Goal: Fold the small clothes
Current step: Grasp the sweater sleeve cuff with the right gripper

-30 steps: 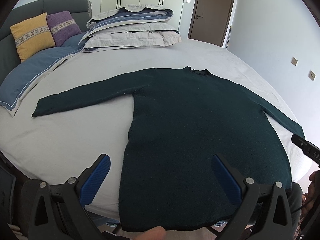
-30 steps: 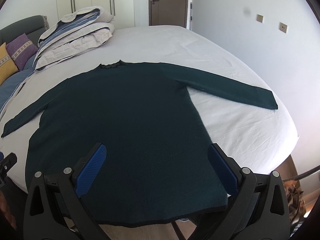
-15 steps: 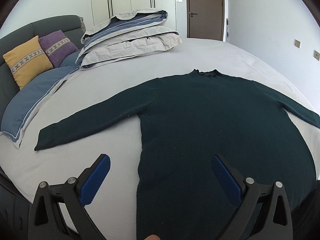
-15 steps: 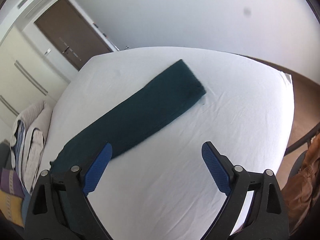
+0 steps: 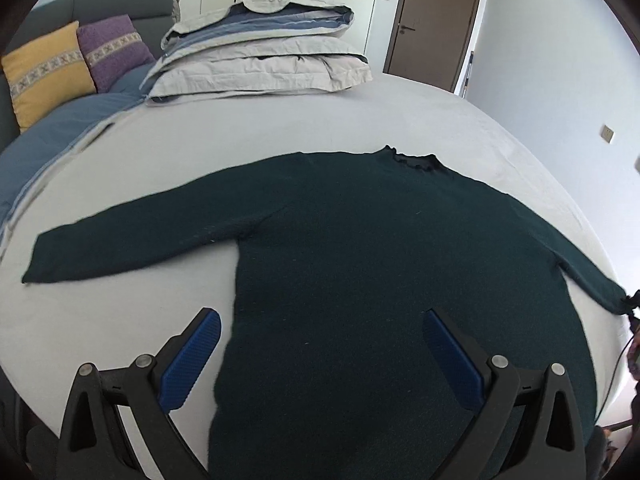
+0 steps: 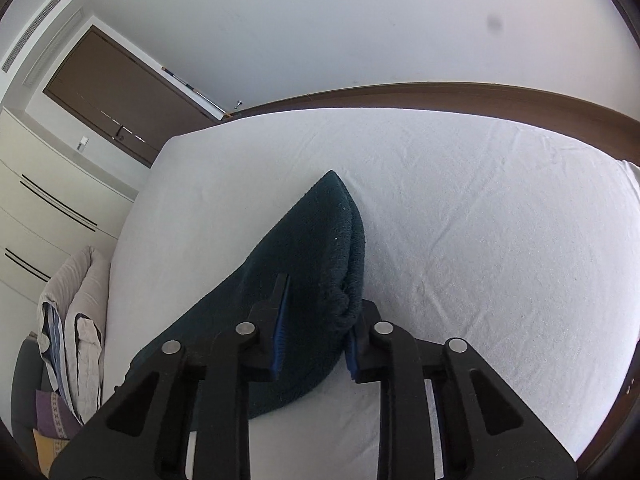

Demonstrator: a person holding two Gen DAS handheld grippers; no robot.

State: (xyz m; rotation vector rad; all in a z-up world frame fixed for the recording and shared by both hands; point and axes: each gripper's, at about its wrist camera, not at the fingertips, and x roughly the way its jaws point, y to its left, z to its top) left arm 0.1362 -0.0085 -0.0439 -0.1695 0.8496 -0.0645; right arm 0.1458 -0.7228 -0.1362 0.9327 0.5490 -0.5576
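Note:
A dark green sweater [image 5: 380,264] lies flat on the white bed [image 5: 260,128], both sleeves spread out. My left gripper [image 5: 320,360] is open and empty, hovering above the sweater's lower left body. My right gripper [image 6: 316,320] is shut on the cuff end of the sweater's right sleeve [image 6: 312,248], which bunches between the blue pads and lifts slightly off the sheet. In the left wrist view the right gripper [image 5: 630,304] shows at the far right edge, at that sleeve's end.
Folded duvets [image 5: 260,60] are stacked at the head of the bed. Yellow [image 5: 44,68] and purple [image 5: 114,46] cushions lean on a grey headboard at the left. A blue pillow [image 5: 52,136] lies below them. The bed's right edge [image 6: 480,114] meets brown floor.
My right gripper moved down onto the right sleeve's cuff and closed on it. My left gripper shifted slightly over the sweater and stayed open.

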